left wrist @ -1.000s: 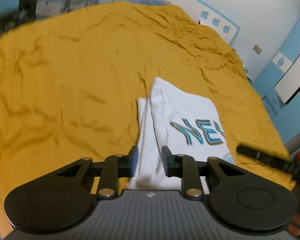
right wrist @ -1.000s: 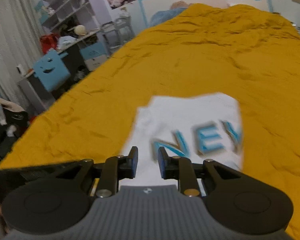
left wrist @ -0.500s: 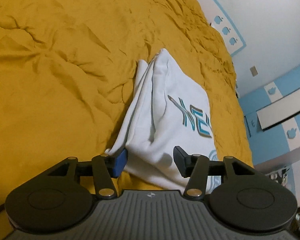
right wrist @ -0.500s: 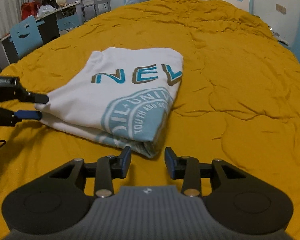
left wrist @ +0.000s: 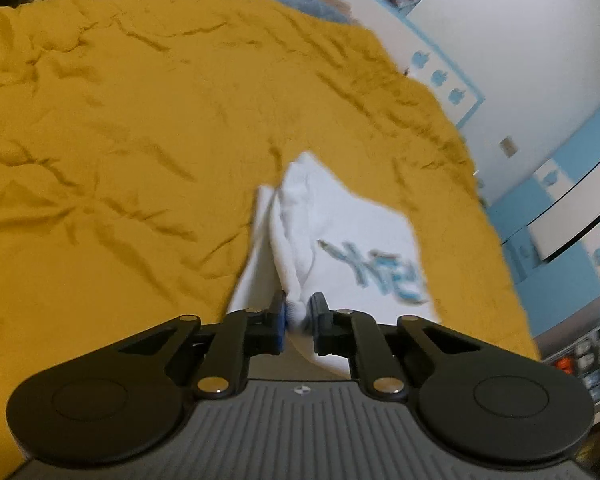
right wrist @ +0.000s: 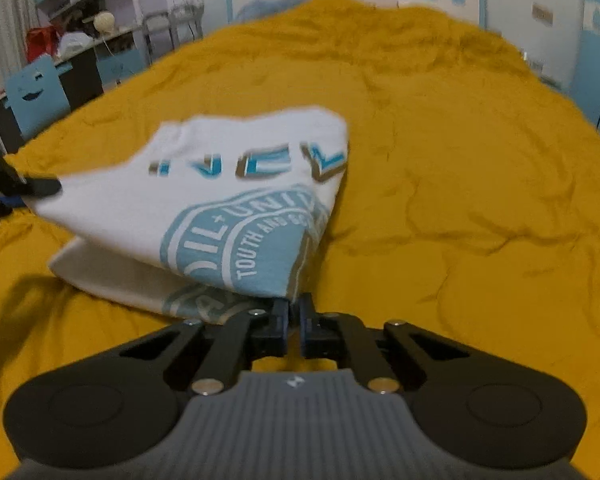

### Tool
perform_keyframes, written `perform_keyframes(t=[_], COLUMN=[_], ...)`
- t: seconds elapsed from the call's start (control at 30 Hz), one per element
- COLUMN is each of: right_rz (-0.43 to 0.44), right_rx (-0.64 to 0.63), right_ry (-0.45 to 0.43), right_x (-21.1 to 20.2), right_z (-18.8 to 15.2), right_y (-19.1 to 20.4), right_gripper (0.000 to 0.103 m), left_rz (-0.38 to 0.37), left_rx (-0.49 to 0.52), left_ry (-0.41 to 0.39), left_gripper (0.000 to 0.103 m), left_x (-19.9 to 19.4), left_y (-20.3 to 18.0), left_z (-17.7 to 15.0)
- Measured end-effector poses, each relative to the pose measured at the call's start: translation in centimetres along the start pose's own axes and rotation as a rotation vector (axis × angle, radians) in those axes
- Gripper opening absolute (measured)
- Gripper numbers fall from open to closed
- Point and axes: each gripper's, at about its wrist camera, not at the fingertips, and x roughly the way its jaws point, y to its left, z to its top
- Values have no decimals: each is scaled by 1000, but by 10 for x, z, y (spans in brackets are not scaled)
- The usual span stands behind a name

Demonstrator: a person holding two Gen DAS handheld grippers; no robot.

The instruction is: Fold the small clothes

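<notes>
On the yellow bedspread (right wrist: 460, 200), well in from its edges, lies the folded white T-shirt (right wrist: 204, 208). My left gripper (left wrist: 298, 314) pinches the shirt's left near corner, lifting it. My right gripper (right wrist: 294, 314) is clamped on the right near corner, by the blue print.

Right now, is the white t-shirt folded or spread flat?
Folded. The white t-shirt lies doubled in stacked layers on the yellow bedspread, its round print wrapping around the fold edge; its top layer is pinched up at two corners.
</notes>
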Motion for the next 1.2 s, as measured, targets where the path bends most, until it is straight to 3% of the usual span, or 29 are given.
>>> perform_keyframes(t=[0.2,0.57,0.77,0.97,1.2], right_rz=[5,31,32,19,54], right_rx=[-6,25,19,61,101], right_ry=[103,161,155,129,18], right_x=[19,35,24,-1,-4], right_z=[-18,-26,-27,-24,9], right_y=[2,-8,-10,-25,-32], right_gripper=[0,0,0,0,0], left_rz=[99,189,205,288,224], left_rx=[3,99,101,170,245], left_ry=[90,118,127,124,45], left_gripper=[13,21,22,22,23], left_x=[25,28,13,-9,-6], left_y=[18,6,2,-13,-40], left_z=[-19,-29,-33,-33,-16])
